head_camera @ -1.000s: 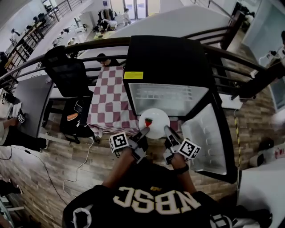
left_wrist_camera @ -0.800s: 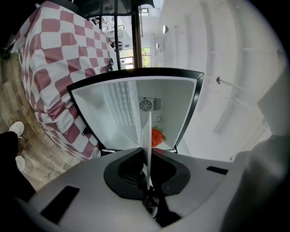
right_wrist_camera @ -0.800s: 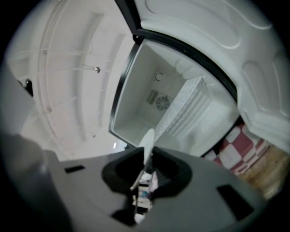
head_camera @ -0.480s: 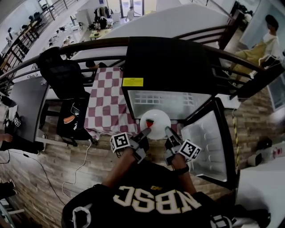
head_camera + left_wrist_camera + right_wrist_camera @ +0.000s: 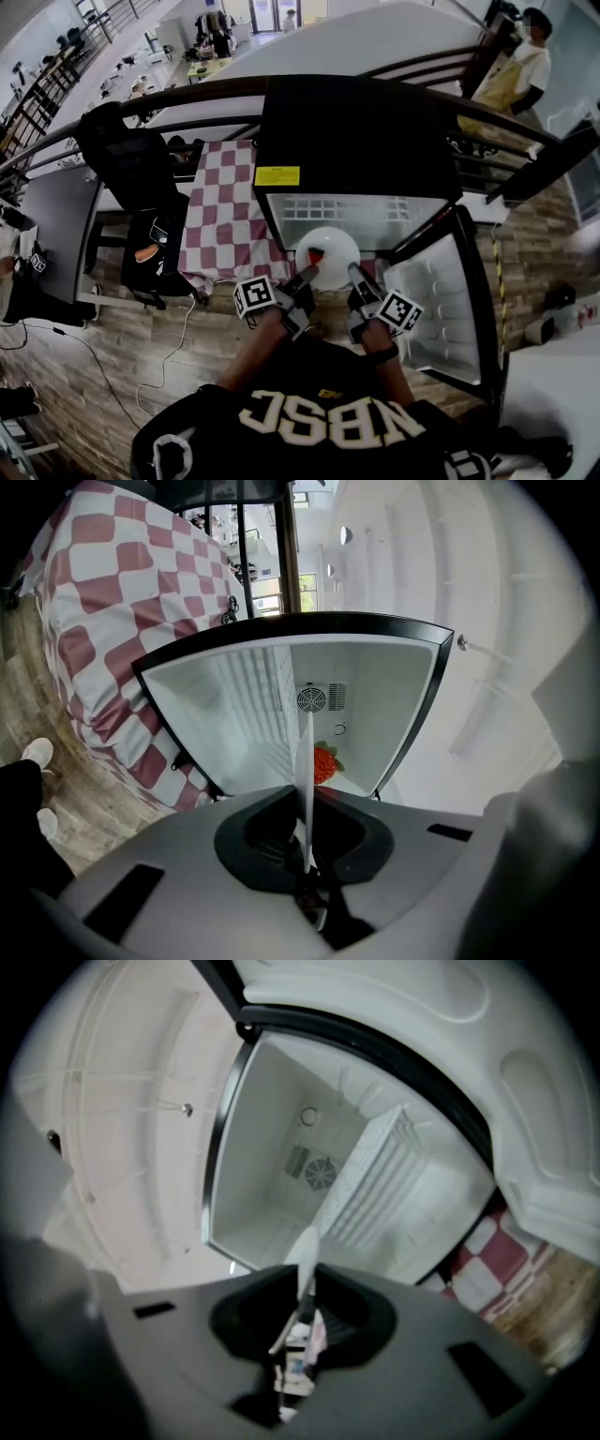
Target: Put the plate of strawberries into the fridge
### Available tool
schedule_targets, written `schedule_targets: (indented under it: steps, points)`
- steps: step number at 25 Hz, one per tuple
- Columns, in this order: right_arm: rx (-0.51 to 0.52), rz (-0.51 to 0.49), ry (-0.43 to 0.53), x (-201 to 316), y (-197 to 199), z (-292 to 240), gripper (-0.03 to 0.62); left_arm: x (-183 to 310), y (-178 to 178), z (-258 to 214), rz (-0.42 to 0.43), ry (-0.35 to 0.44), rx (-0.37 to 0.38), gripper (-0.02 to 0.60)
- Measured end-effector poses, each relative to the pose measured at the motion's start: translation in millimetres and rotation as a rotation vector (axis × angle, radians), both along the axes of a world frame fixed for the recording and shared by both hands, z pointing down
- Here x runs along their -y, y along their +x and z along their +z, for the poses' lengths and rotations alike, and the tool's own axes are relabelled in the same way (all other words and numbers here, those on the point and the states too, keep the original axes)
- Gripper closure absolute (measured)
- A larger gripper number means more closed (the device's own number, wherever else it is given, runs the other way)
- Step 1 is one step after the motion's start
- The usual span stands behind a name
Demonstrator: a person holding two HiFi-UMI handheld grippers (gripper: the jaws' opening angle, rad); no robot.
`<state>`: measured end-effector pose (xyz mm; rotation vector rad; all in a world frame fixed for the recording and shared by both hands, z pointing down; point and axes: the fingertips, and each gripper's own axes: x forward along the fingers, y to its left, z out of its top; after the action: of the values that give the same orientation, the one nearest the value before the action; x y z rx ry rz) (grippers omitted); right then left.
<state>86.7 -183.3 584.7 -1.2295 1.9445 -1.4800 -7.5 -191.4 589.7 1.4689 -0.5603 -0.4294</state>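
Left gripper (image 5: 305, 277) pinches the near left rim of the plate (image 5: 330, 251), and its own view shows the jaws clamped on the thin rim, seen edge-on. Right gripper (image 5: 356, 275) is closed on the near right rim the same way, jaws pressed on the white edge. Both forearms reach forward from the torso, side by side. The grippers point roughly level and angle inward toward each other, with the marker cubes on the outer sides. Plate is round, white, smooth and thin, and is held flat between the two grippers at the lower front edge of the open fridge (image 5: 352, 131), just at the mouth of the compartment. One strawberry (image 5: 316, 254) sits on the left part of the plate, red with green leaves. Fridge is a small box with a matte black casing and a white plastic interior. It has ribbed white walls, a round fan grille (image 5: 311, 699) on the back wall and a yellow label (image 5: 277, 175) on the top front edge. Fridge door (image 5: 436, 300) is swung open to the right, showing a white moulded liner. Left of the fridge hangs a red-and-white checked tablecloth (image 5: 225, 216), soft and draped. Beyond it is a black chair (image 5: 131, 155). Floor (image 5: 141, 347) is wood-look planks. A dark curved railing (image 5: 187, 94) runs behind the fridge.
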Motion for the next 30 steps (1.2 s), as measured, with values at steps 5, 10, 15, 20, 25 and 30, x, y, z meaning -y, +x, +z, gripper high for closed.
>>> schedule_targets:
  steps: [5,10,15,20,25,30]
  points:
    - [0.022,0.032,-0.013,8,4,-3,0.543,11,6,-6,0.003,0.001,-0.017,0.548]
    - [-0.028,0.017,0.068,27,10,-8,0.543,26,9,-4,0.013,0.021,0.000,0.548]
    - [-0.006,0.040,0.033,38,12,-6,0.543,41,10,0,0.016,0.021,0.013,0.548]
    - [-0.033,0.037,0.068,53,16,-8,0.543,54,14,2,0.023,0.008,0.009,0.548]
    - [-0.023,0.050,0.052,70,21,-2,0.543,74,17,12,0.027,-0.004,0.005,0.548]
    - [0.004,0.070,0.039,87,27,3,0.543,88,24,11,0.024,-0.028,-0.019,0.548]
